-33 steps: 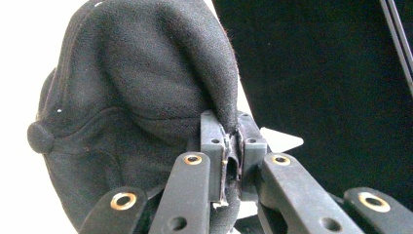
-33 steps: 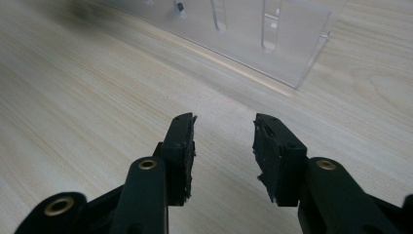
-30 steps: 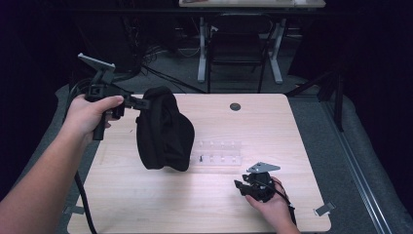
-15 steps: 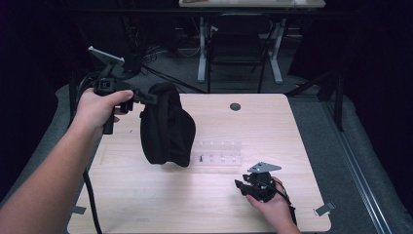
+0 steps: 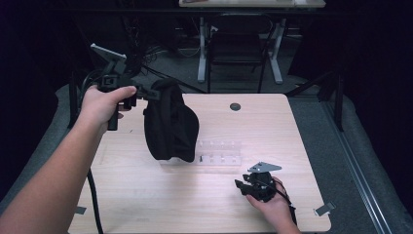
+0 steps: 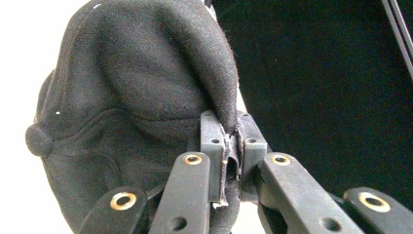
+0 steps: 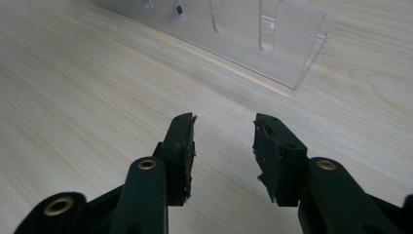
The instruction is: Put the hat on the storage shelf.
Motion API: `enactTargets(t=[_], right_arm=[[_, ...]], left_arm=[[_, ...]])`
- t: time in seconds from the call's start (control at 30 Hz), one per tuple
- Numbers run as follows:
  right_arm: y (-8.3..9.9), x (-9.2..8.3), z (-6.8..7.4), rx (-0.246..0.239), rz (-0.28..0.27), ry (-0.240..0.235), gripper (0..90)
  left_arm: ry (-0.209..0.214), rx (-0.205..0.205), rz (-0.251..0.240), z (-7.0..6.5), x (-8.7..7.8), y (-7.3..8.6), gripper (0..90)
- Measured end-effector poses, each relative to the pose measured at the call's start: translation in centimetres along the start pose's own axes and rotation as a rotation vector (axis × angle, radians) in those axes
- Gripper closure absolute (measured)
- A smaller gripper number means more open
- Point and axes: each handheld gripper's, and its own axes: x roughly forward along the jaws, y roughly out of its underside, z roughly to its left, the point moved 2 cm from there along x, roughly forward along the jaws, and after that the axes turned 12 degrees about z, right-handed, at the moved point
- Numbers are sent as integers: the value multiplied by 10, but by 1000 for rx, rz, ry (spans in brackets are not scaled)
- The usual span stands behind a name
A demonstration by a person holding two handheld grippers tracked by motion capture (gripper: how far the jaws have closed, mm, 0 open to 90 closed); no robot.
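Where the black fabric cap (image 5: 169, 122) hangs above the left half of the wooden table (image 5: 146, 195), it is lifted clear of the surface, drooping from a pinched fold at its upper edge. That fold is clamped between the jaws of the left gripper (image 5: 146, 93), which have closed tight on the cloth; in the left gripper view the cap (image 6: 131, 112) bulges to the left of the jaws, with a small button (image 6: 38, 140) showing at its side. The person's left hand (image 5: 103, 103) holds this gripper up at the table's far left corner. Just beside the cap, toward the table's middle, lies a clear plastic rack (image 5: 219, 152), flat on the wood. Nearer the person, the right gripper (image 5: 241, 186) rests low on the table in the right hand (image 5: 272, 204), its jaws spread apart with nothing between them, pointing toward the rack (image 7: 253, 34).
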Motion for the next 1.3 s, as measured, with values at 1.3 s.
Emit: enactTargets(t=[1.3], right_arm=[[-14,-11,9,-33,-40,-19,577]], left_arm=[[-3,36,36,-26,43,-5,847]])
